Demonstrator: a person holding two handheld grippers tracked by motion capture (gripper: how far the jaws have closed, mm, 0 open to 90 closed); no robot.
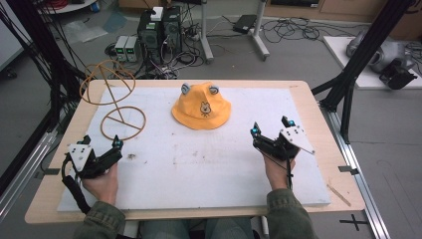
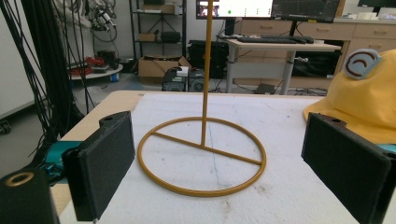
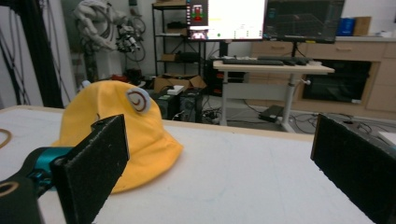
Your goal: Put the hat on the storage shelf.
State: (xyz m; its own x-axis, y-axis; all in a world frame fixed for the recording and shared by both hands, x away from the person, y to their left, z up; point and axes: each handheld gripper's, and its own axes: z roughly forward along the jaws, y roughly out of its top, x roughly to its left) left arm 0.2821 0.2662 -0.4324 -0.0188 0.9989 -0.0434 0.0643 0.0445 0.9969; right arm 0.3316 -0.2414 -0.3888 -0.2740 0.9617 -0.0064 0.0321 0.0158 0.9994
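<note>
Here's the table (image 1: 45, 199), its white board spread wide and bare at the near side, which gives both hands room to start from. Next in size, the gold wire hat stand (image 1: 117, 102) sits at the far left of the board, its ring base flat and its thin post rising to a wire loop on top; it stands upright and free, apparently ready to take a hat over that loop. The yellow bucket hat (image 1: 201, 107) lies brim-down at the far middle of the board, well apart from the stand, its little ears and face patch toward the person, crown up so it looks easy to pinch. Nothing sits on the stand yet, and what's under the hat can't be told. Now the left tongs (image 1: 116, 146), gaping wide and holding nothing, point at the stand's base. The right tongs (image 1: 271, 128), just as wide and just as empty, face the hat from the near right.
</note>
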